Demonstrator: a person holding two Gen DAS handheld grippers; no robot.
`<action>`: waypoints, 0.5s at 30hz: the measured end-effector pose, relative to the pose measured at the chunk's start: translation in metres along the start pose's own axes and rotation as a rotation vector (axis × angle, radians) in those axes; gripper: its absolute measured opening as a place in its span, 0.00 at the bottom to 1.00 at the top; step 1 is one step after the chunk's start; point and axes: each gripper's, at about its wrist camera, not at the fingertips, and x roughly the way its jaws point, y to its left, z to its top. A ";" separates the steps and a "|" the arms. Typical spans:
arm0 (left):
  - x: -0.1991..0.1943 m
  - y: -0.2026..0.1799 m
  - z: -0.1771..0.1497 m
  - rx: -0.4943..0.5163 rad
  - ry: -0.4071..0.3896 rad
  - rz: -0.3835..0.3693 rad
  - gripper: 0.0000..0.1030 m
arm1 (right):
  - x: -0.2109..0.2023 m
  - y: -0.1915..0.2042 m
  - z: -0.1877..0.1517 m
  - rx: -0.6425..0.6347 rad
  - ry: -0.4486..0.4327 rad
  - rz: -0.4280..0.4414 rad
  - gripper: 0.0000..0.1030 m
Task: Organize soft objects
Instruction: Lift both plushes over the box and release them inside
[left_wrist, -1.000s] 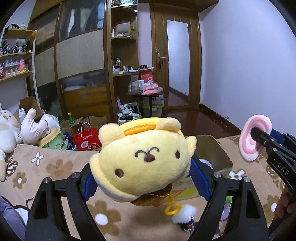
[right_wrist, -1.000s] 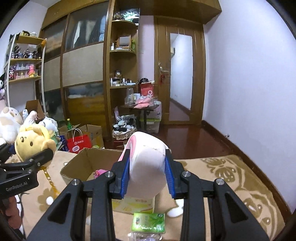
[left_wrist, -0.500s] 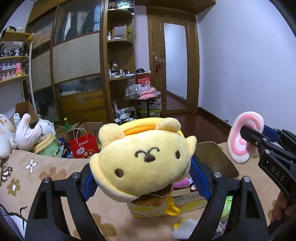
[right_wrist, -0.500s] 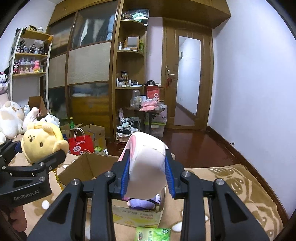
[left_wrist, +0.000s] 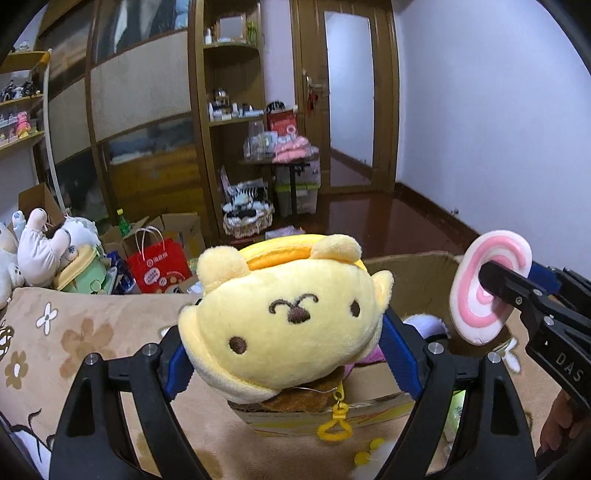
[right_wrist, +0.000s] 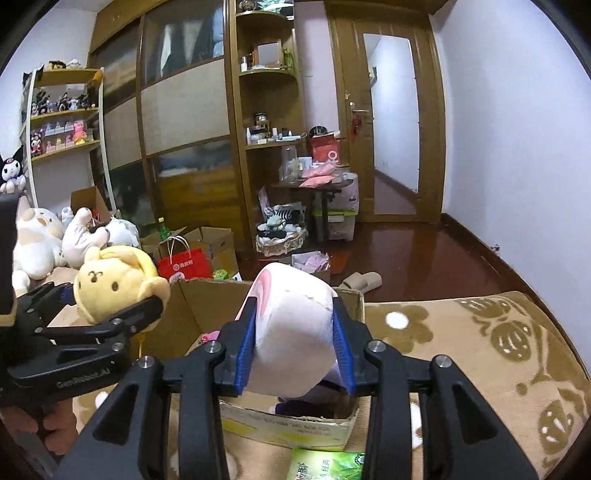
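Observation:
My left gripper is shut on a yellow bear-faced plush with a yellow clip hanging under it. It hangs just above the near wall of an open cardboard box. My right gripper holds a pink-and-white swirl roll plush over the box. Its jaws are opening, and the blue pads still touch the roll on both sides. Pink and purple soft toys lie inside the box. In the right wrist view the left gripper and the yellow plush are over the box's left corner.
The box stands on a brown flowered blanket. A green packet lies in front of it. Large plush toys sit at the far left, with a red paper bag and cartons beyond. Slippers lie on the dark floor.
Both grippers have moved forward and down toward the box, which now looks larger and closer. Each still has its plush between its pads.

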 end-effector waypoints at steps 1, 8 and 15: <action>0.003 -0.001 -0.001 0.004 0.010 -0.003 0.83 | 0.003 0.001 -0.002 -0.001 0.008 -0.006 0.40; 0.016 -0.001 -0.006 0.001 0.069 -0.024 0.87 | 0.011 -0.004 -0.002 0.046 0.020 0.036 0.43; 0.019 0.002 -0.010 -0.014 0.106 -0.016 0.92 | 0.020 -0.010 -0.006 0.085 0.059 0.063 0.47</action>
